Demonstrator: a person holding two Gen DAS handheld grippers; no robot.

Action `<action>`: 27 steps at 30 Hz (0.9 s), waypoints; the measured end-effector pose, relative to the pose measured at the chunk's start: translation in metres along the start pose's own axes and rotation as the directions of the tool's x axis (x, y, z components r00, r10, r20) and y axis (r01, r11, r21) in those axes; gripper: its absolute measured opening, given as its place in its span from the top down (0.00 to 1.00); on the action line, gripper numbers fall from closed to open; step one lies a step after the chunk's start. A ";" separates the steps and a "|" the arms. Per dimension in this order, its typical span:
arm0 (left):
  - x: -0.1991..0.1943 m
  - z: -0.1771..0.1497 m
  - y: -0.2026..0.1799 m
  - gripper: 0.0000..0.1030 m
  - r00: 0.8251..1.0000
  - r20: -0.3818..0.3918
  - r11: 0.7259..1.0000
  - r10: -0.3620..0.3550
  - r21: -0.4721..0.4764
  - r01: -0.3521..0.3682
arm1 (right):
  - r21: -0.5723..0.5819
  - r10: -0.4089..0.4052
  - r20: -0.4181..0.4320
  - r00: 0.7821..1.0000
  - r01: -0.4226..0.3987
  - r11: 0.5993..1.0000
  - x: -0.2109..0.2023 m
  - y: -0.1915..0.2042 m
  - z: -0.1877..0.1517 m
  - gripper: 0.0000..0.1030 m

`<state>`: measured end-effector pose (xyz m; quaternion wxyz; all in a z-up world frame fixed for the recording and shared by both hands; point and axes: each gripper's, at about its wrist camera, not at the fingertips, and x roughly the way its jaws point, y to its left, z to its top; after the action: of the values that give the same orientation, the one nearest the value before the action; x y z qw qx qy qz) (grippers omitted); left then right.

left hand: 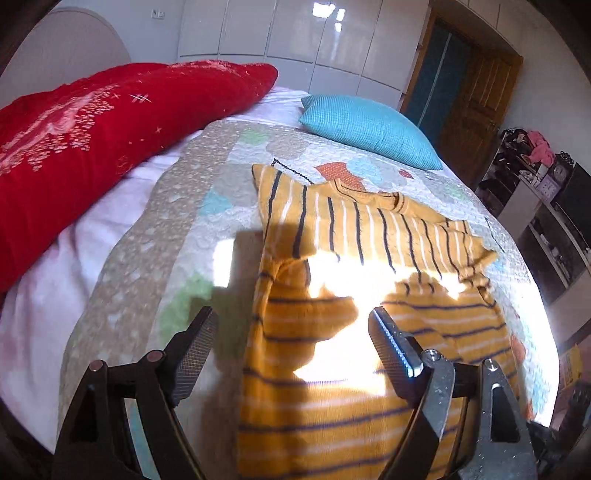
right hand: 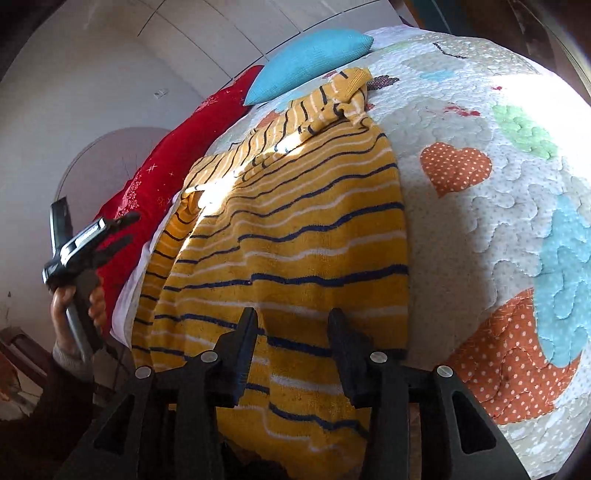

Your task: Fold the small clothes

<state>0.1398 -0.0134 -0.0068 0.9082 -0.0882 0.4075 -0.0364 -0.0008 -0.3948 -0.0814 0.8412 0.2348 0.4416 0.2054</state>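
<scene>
A small mustard-yellow sweater with dark and white stripes [left hand: 354,236] lies on the patchwork quilt [left hand: 147,258], both sleeves folded in over its body. It also shows in the right wrist view [right hand: 288,229]. My left gripper [left hand: 295,321] is open, hovering above the sweater's lower left part. It also shows far left in the right wrist view [right hand: 122,229], held in a hand. My right gripper [right hand: 291,321] is open over the sweater's hem, one finger on each side of a fabric ridge, not clamped on it.
A red embroidered pillow [left hand: 92,140] lies along the left of the bed and a turquoise cushion [left hand: 369,129] at the head. White wardrobe doors [left hand: 295,33], a wooden door [left hand: 472,92] and cluttered shelves [left hand: 535,192] stand beyond. Bright sunlight patches fall on the quilt.
</scene>
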 end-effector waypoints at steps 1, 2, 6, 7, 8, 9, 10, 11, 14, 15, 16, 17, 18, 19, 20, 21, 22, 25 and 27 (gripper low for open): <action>0.019 0.013 0.002 0.20 1.000 -0.022 1.000 0.002 -0.002 -0.003 | -0.001 -0.005 0.000 1.000 0.005 1.000 0.000 0.000 -0.001 0.58; 0.038 0.024 0.003 0.20 0.999 -0.045 1.000 -0.001 0.001 0.001 | -0.002 -0.010 0.000 1.000 0.010 1.000 -0.002 -0.001 -0.002 0.58; 0.100 0.047 0.006 0.56 0.984 -0.175 1.000 -0.017 -0.001 0.017 | -0.031 -0.067 0.005 0.998 0.067 0.997 -0.008 0.000 -0.003 0.58; 0.108 0.047 0.008 0.78 0.977 -0.211 0.999 -0.036 -0.019 0.033 | -0.048 -0.087 0.008 0.996 0.087 0.995 -0.009 0.002 -0.003 0.58; 0.108 0.047 0.013 0.79 0.979 -0.198 0.999 -0.041 -0.043 0.034 | -0.065 -0.106 0.009 0.994 0.106 0.992 -0.010 0.004 -0.004 0.58; 0.104 0.048 0.017 0.81 0.983 -0.175 0.998 -0.050 -0.053 0.042 | -0.082 -0.121 0.009 0.993 0.121 0.989 -0.010 0.006 -0.004 0.58; 0.100 0.047 0.021 0.81 0.987 -0.157 0.998 -0.043 -0.055 0.035 | -0.097 -0.131 0.009 0.991 0.132 0.987 -0.010 0.007 -0.004 0.58; 0.098 0.045 0.027 0.81 0.989 -0.147 0.998 -0.025 -0.060 0.016 | -0.108 -0.139 0.008 0.990 0.139 0.984 -0.010 0.008 -0.005 0.58; 0.098 0.035 0.049 0.82 0.989 -0.149 0.995 -0.005 -0.100 -0.010 | -0.105 -0.137 0.000 0.991 0.136 0.985 -0.006 0.005 -0.004 0.58; 0.099 0.033 0.054 0.82 0.988 -0.152 0.995 -0.007 -0.101 -0.008 | -0.097 -0.134 0.002 0.991 0.133 0.986 -0.005 0.004 -0.002 0.58; 0.099 0.031 0.057 0.81 0.988 -0.153 0.995 -0.017 -0.095 0.002 | -0.087 -0.131 0.005 0.991 0.131 0.988 -0.004 0.002 -0.001 0.58; 0.099 0.029 0.056 0.74 0.988 -0.154 0.997 -0.014 -0.080 0.001 | -0.076 -0.127 0.007 0.992 0.127 0.989 -0.003 0.001 0.000 0.58; 0.098 0.028 0.053 0.63 0.987 -0.158 0.998 0.006 -0.061 -0.016 | -0.065 -0.124 0.009 0.992 0.125 0.990 -0.002 0.001 0.001 0.57; 0.096 0.026 0.050 0.56 0.987 -0.159 0.998 0.038 -0.041 -0.045 | -0.055 -0.122 0.012 0.992 0.123 0.991 -0.002 0.000 0.001 0.57; 0.093 0.024 0.048 0.49 0.986 -0.157 0.998 0.060 -0.027 -0.065 | -0.046 -0.121 0.014 0.993 0.121 0.992 -0.002 0.000 0.002 0.55; 0.088 0.021 0.046 0.48 0.986 -0.152 0.997 0.064 -0.019 -0.068 | -0.039 -0.120 0.015 0.993 0.120 0.992 -0.003 0.000 0.002 0.54; 0.082 0.018 0.046 0.48 0.987 -0.148 0.998 0.060 -0.019 -0.063 | -0.036 -0.120 0.016 0.993 0.121 0.992 -0.003 0.000 0.001 0.54; 0.054 0.005 0.045 0.44 0.991 -0.121 0.998 0.059 -0.030 -0.063 | -0.035 -0.126 0.019 0.992 0.126 0.991 -0.004 0.001 0.000 0.53; 0.031 -0.006 0.042 0.36 0.993 -0.090 0.996 0.081 -0.032 -0.084 | -0.035 -0.125 0.025 0.992 0.126 0.991 -0.005 0.001 -0.002 0.51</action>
<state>0.1561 0.0226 -0.0414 0.8882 -0.0859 0.4513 0.0045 -0.0048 -0.3957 -0.0785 0.8615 0.1936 0.4422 0.1575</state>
